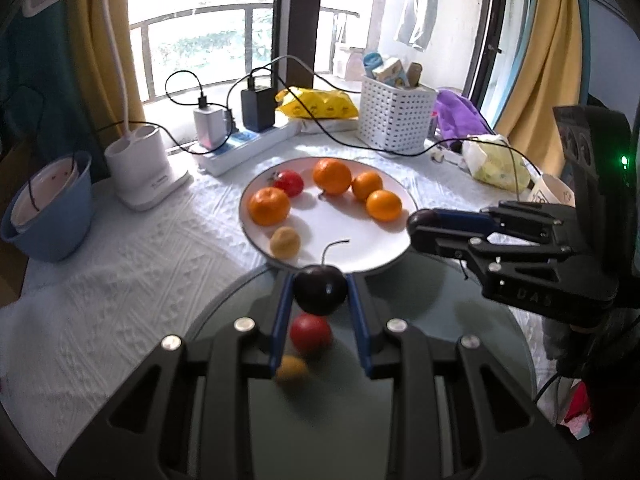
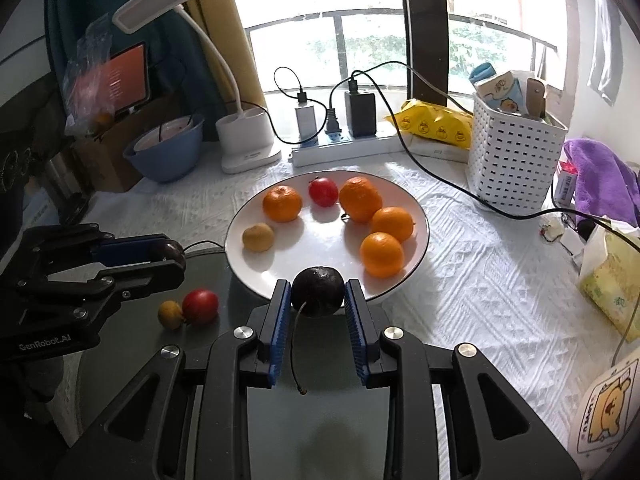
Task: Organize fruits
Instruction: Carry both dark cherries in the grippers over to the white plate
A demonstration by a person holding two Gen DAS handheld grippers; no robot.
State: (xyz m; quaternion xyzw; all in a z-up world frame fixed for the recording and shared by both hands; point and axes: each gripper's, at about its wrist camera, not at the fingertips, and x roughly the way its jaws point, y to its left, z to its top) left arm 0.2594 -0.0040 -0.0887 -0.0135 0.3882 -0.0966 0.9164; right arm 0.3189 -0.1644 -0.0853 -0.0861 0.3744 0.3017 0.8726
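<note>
A white plate (image 1: 360,248) (image 2: 320,248) on the white cloth holds several oranges (image 2: 382,254), a red fruit (image 2: 323,192) and a small yellow-brown fruit (image 2: 258,237). My left gripper (image 1: 320,292) is shut on a dark cherry (image 1: 320,290) with a long stem, just before the plate's near rim. My right gripper (image 2: 318,292) is shut on another dark cherry (image 2: 318,291), also at the near rim. A red fruit (image 1: 311,334) (image 2: 200,306) and a small yellow fruit (image 1: 292,370) (image 2: 171,314) lie on the dark glass surface (image 2: 320,420) beneath the left gripper.
A white perforated basket (image 2: 516,160), yellow bag (image 2: 436,124), power strip with chargers (image 2: 340,146), lamp base (image 2: 246,140) and blue bowl (image 2: 164,156) stand behind the plate. A black cable (image 2: 460,188) crosses the cloth. A tissue pack (image 2: 612,284) lies at the right.
</note>
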